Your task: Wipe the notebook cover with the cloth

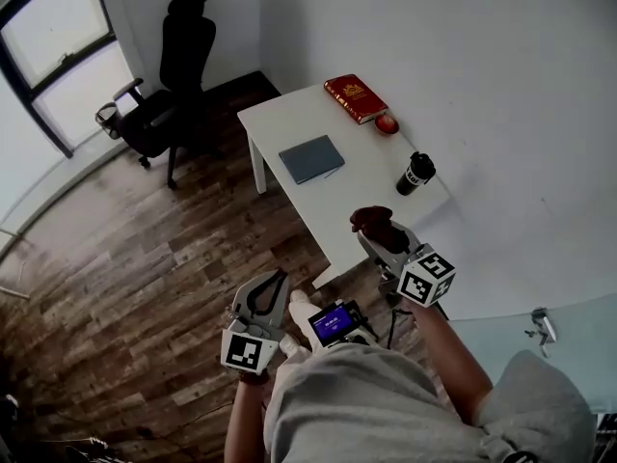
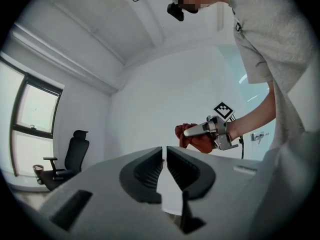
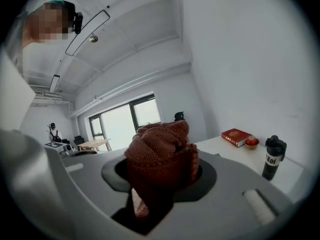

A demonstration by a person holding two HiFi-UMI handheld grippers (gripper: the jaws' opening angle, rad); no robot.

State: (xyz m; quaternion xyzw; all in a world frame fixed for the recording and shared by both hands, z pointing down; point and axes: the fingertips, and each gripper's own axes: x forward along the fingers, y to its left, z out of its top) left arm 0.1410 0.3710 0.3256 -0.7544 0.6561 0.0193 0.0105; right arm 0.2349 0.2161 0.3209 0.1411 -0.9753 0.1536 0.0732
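You hold two grippers: left gripper, right gripper. One cloth sits in the right one's jaws. Ahead of them: one table, one notebook, one red book, one small red round object, one black cup, one chair.

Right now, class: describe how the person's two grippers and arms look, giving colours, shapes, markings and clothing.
The left gripper and right gripper both have pale grey moulded shells. The left one's pads are dark and ribbed. Each carries a white marker cube printed with black square patterns. The person wears a grey short-sleeved shirt, and the forearms are bare.
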